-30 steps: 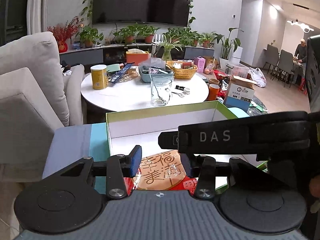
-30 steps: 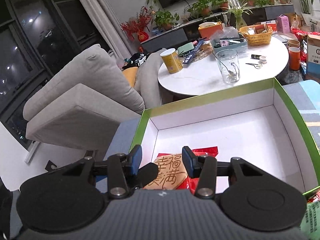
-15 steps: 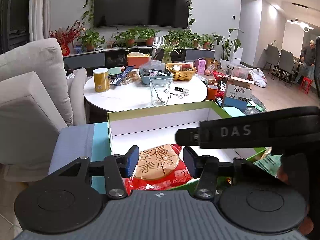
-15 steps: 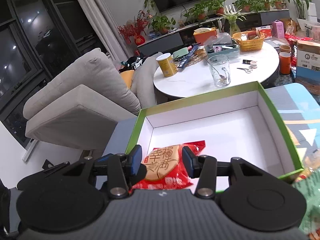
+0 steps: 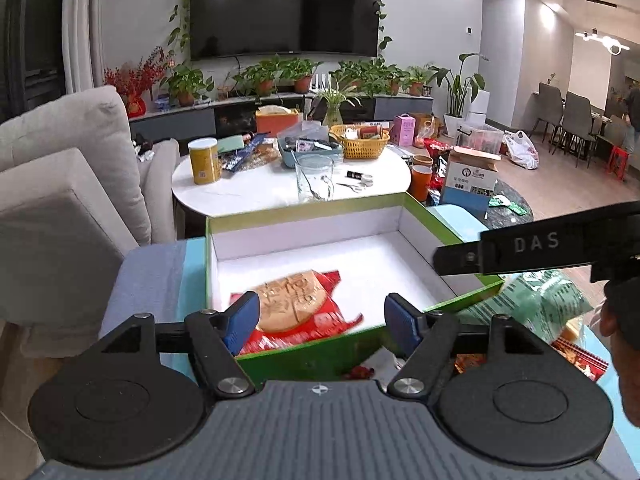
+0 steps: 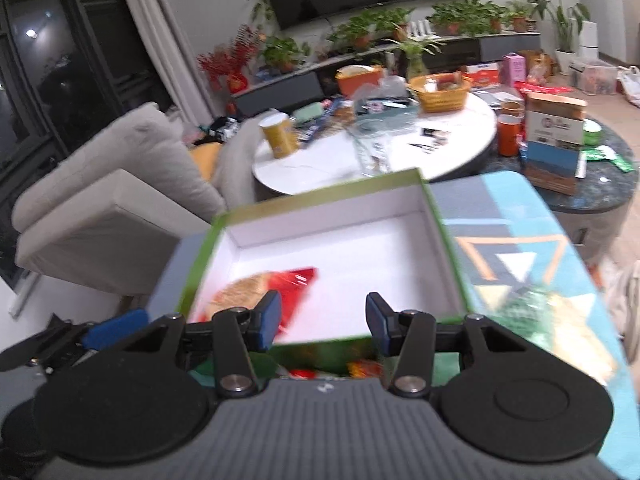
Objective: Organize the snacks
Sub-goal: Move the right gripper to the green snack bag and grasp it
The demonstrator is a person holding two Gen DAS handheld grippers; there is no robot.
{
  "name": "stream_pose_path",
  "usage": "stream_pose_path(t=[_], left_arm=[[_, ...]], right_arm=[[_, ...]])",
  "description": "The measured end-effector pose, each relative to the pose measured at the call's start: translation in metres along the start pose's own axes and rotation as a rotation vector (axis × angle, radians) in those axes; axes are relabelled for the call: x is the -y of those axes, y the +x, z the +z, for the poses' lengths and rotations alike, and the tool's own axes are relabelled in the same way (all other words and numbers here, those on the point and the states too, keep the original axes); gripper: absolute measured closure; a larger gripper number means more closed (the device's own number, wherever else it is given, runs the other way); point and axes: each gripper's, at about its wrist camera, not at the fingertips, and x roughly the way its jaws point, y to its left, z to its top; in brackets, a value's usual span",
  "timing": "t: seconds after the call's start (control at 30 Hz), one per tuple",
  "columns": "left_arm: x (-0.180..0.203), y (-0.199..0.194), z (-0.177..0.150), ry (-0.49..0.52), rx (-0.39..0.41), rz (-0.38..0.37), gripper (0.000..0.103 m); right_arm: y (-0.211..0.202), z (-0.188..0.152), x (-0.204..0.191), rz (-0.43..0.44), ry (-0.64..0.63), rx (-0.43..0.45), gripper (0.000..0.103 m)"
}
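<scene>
White-lined box (image 5: 304, 222) holds a red snack packet (image 5: 296, 308); both claws empty.

I see a blue patterned surface (image 6: 516, 216) carrying a green box (image 5: 324, 210) at centre. At about four o'clock from the box, a green snack bag (image 5: 536, 304) lies on that surface, with red packets (image 5: 576, 356) just below it at five o'clock.
</scene>
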Motion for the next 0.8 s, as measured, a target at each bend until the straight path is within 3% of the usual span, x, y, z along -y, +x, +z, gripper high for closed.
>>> stream_pose_path(t=[0.07, 0.17, 0.3, 0.4, 0.53, 0.8], left_arm=[[0.005, 0.002, -0.003, -0.011, -0.018, -0.006, 0.036], [0.017, 0.006, -0.009, -0.019, -0.044, -0.019, 0.035], [0.035, 0.012, -0.012, -0.012, -0.076, -0.036, 0.035], [0.047, 0.016, -0.013, -0.011, -0.088, -0.054, 0.031], [0.062, 0.023, -0.016, -0.023, -0.112, -0.087, 0.028], [0.089, 0.042, -0.023, -0.018, -0.170, -0.148, 0.028]], right_arm=[[-0.003, -0.001, 0.007, -0.029, -0.010, -0.004, 0.081], [-0.010, -0.004, 0.021, -0.079, -0.014, 0.007, 0.071], [-0.017, -0.004, 0.042, -0.132, 0.003, 0.011, 0.068], [-0.018, -0.005, 0.055, -0.156, 0.024, 0.009, 0.055], [-0.017, -0.010, 0.067, -0.191, 0.025, 0.001, 0.055], [-0.011, -0.023, 0.084, -0.175, 0.040, -0.023, 0.056]])
